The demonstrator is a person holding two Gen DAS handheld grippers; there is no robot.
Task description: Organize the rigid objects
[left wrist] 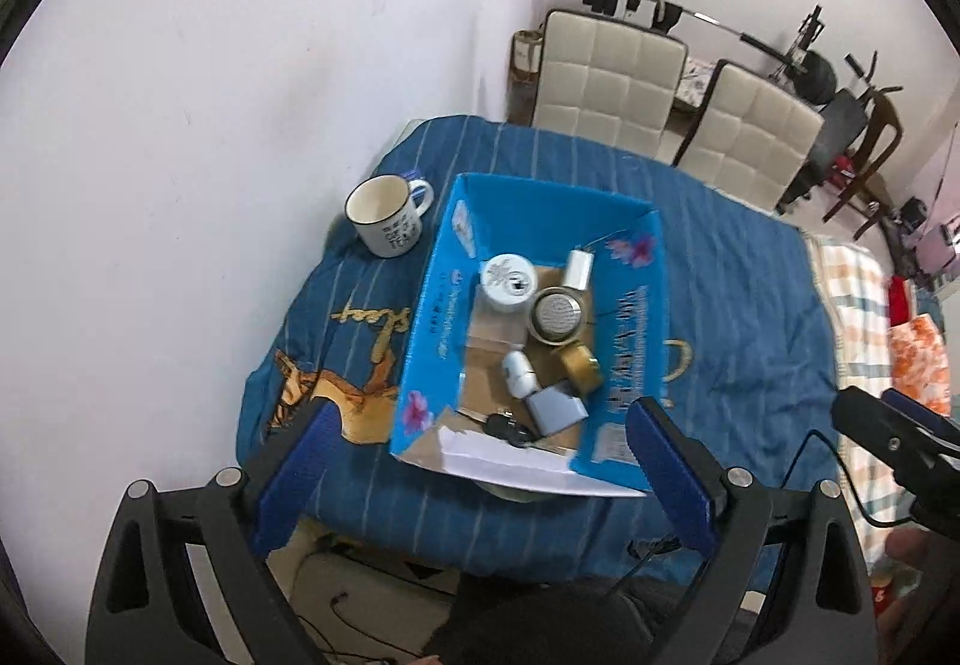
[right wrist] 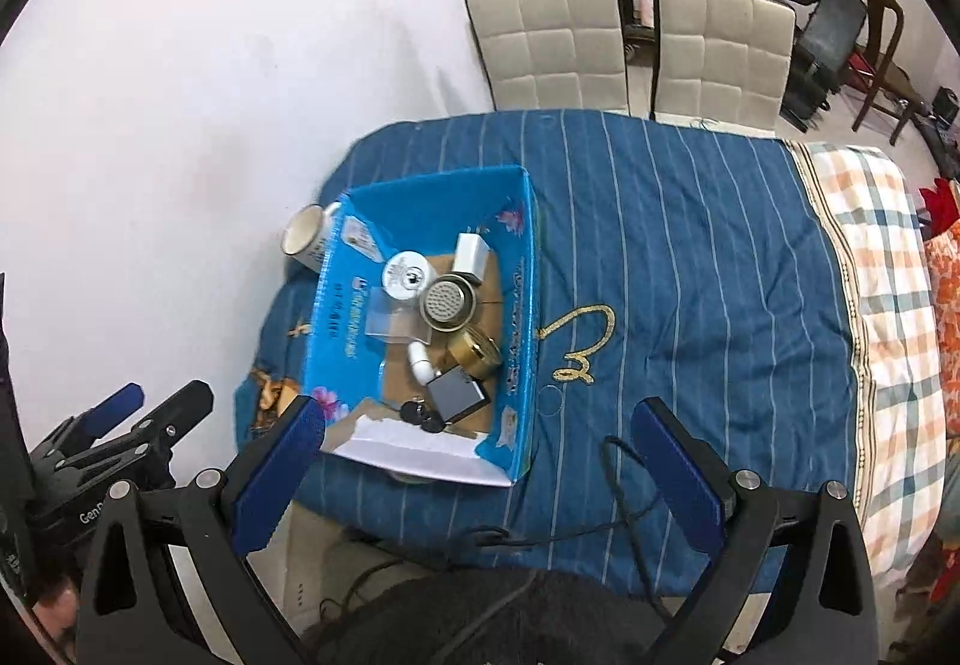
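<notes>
Nearly done: small stuff sits in blue box (left wrist: pixel 444 305) ahead of left gripper (left wrist: pixel 480 461) and right gripper (right wrist: pixel 480 461), both spread wide, empty; only mug (left wrist: pixel 387 215) left outside.

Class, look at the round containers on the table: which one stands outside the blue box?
The white mug with dark lettering. It stands alone on the blue cloth, left of the box; the white jar, metal strainer and gold tin lie inside.
</notes>
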